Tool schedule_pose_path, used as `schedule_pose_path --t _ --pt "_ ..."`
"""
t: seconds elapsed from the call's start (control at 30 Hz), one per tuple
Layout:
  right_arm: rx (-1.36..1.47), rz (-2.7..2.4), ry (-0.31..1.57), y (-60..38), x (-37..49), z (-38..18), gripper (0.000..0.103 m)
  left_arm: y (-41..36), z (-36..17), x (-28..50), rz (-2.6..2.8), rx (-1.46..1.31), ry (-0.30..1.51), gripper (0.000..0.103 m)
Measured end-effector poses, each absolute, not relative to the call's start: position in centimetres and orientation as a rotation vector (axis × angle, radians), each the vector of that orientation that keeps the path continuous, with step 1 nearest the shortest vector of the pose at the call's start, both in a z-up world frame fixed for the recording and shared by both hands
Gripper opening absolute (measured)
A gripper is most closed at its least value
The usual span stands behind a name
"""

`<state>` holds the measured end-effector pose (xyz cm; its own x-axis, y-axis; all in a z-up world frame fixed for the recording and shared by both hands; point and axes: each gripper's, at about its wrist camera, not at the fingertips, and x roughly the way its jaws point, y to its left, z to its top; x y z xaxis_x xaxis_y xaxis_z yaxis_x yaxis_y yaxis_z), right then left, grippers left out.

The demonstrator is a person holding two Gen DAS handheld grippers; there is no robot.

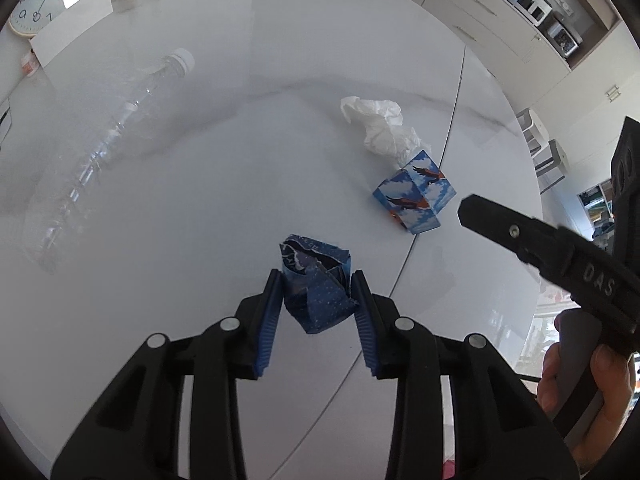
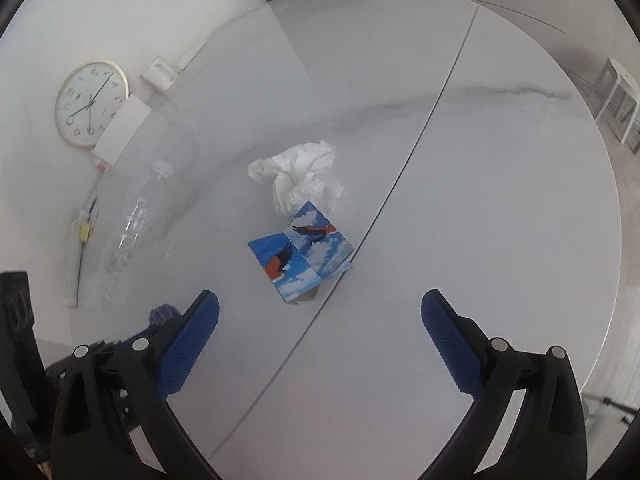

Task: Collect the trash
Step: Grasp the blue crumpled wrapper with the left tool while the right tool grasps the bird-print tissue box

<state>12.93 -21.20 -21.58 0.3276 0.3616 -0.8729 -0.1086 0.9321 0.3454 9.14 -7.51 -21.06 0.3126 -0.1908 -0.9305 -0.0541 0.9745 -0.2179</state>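
My left fingers (image 1: 316, 300) are clamped on a crumpled dark blue paper wad (image 1: 316, 292), one ribbed pad pressed against each side of it; the wad is held above the white round desk (image 1: 180, 200), with no contact visible beneath it. At 2 o'clock from the wad, a folded blue paper box printed with clouds and birds (image 1: 416, 198) rests on the desk. Touching the box's far edge, at its 11 o'clock, is a crumpled white tissue (image 1: 380, 126). A clear plastic bottle with a white cap (image 1: 100, 152) lies on its side at 10 o'clock from the wad, well apart from the other items. My right fingers (image 2: 320, 320) stand wide apart with nothing between them; in the right wrist view, the printed box (image 2: 304, 256) lies at 12 o'clock from them, near but not touching, with the tissue (image 2: 298, 180) just beyond it. A wall clock (image 2: 90, 104) leans at the desk's far left, at 10 o'clock.
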Motion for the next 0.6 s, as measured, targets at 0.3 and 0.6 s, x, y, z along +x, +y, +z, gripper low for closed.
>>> schedule_pose_path --t 0.3,0.6 --pt "0.483 -0.092 1.132 -17.4 12.8 -23.4 0.1 -2.4 -21.3 9.3 -0.176 -0.175 1.245 0.035" --pt "0.502 -0.24 1.191 -16.4 15.6 -26.5 0.078 -0.8 -21.7 10.7 -0.228 -0.173 1.243 0.035"
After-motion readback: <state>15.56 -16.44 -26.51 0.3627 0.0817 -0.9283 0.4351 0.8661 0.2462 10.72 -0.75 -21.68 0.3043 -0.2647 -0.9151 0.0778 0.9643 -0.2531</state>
